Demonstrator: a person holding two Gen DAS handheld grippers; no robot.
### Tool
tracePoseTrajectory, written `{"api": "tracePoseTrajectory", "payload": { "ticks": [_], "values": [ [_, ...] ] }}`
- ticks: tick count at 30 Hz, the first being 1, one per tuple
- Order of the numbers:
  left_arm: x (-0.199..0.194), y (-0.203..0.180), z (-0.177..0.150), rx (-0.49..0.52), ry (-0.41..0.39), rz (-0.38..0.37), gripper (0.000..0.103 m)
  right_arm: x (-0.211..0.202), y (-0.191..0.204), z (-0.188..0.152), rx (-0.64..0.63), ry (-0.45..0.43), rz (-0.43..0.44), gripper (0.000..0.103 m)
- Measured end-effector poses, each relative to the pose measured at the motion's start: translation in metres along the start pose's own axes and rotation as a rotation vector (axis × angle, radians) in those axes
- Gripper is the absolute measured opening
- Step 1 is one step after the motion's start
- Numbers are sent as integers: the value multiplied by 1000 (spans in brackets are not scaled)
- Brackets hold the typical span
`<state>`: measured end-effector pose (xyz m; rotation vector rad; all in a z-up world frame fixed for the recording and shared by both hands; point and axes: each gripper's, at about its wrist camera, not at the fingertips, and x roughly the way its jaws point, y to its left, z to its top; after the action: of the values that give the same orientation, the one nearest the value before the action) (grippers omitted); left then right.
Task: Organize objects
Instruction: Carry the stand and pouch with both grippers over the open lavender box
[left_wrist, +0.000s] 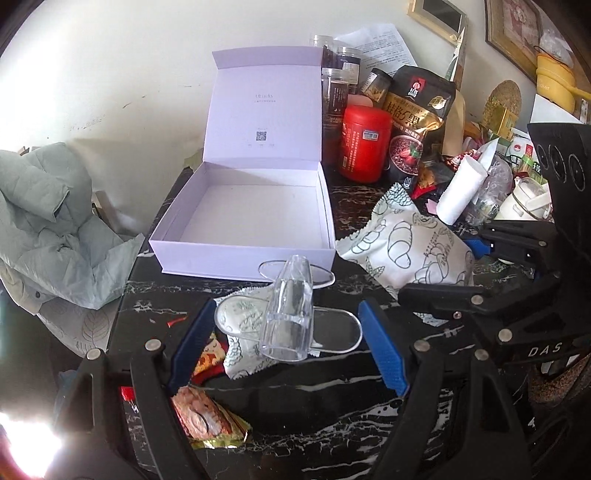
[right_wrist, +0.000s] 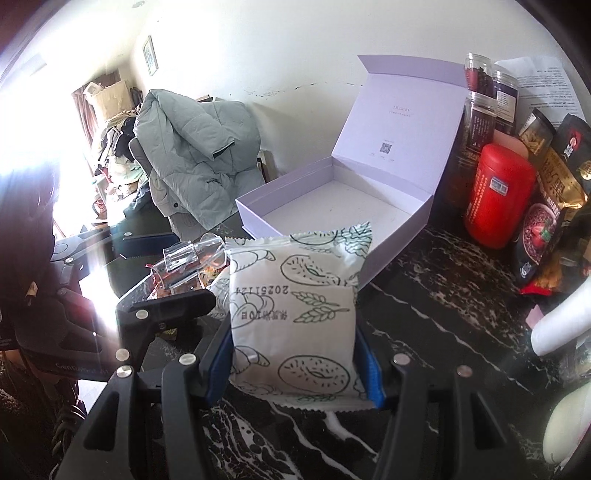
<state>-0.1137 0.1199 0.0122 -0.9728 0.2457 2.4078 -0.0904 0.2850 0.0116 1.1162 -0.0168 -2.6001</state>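
Printed upside down on the white snack packet with bread drawings: "20251124", with a line of Chinese characters beneath, too soft to read. QR code on inside of lilac box lid; small brand line above it, illegible. "DAS" in white on black body of the right hand-held gripper. Large "5" among gold Chinese characters on black-and-gold pouch; rest unreadable. Red canister with vertical Chinese text and a blue sticker, too small to read. Printed sheet against wall, lines illegible. Dark jar labels unreadable.
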Motion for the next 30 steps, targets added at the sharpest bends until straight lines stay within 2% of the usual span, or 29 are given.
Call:
{"api": "tracePoseTrajectory", "payload": {
  "ticks": [15, 24, 30],
  "values": [
    [46, 25, 49, 20, -3, 14, 78, 29, -30, 58, -11, -35, -23, 59],
    [69, 45, 82, 45, -22, 26, 79, 53, -43, 94, -25, -60, -8, 59],
    [95, 64, 101, 30, 7, 17, 79, 74, -54, 115, -3, -77, 18, 59]
  ]
}}
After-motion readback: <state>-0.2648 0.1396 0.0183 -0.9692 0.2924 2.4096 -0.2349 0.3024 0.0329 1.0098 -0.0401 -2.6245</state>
